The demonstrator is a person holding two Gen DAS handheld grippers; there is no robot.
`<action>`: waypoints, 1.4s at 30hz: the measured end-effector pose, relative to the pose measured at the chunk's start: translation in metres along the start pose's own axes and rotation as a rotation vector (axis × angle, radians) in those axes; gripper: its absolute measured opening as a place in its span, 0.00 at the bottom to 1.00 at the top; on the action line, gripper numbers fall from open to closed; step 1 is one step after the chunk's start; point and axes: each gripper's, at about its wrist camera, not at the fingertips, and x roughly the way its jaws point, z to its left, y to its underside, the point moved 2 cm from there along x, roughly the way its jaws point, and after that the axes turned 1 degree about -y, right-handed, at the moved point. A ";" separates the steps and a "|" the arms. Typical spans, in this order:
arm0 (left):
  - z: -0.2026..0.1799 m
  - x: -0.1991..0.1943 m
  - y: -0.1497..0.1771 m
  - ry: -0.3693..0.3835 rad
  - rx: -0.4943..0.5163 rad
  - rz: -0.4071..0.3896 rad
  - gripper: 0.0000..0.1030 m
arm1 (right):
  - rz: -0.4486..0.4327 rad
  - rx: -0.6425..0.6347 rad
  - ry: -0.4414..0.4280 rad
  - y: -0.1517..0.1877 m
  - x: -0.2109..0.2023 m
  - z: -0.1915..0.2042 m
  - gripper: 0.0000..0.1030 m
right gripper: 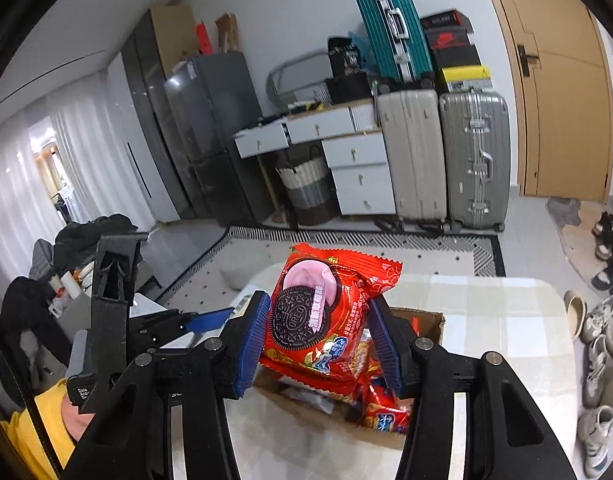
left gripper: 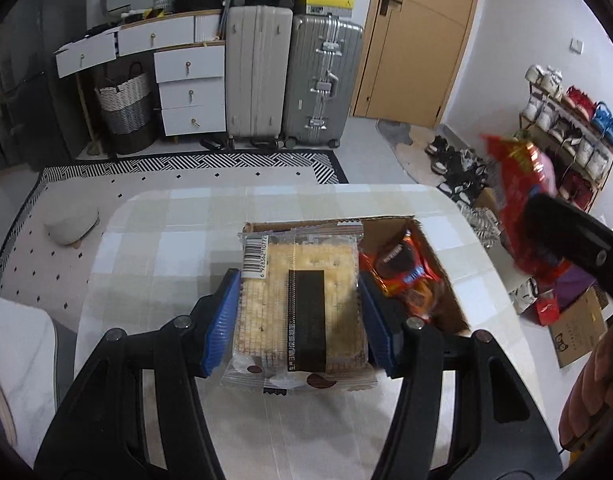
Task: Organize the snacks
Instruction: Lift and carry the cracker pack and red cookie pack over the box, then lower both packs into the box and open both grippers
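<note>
My left gripper is shut on a clear pack of pale crackers with a black label, held above the near left part of a cardboard box. The box sits on the checked table and holds red snack packs. My right gripper is shut on a red Oreo pack, held over the same box, where more red packs lie. The Oreo pack also shows blurred at the right of the left wrist view.
The table's rounded far edge faces a patterned rug. Two suitcases, white drawers and a door stand behind. Shoes and a shoe rack are to the right. The left gripper's body shows in the right wrist view.
</note>
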 end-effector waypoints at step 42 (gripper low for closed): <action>0.014 0.095 -0.023 0.052 0.004 0.074 0.78 | 0.229 0.102 -0.007 0.029 0.102 -0.053 0.49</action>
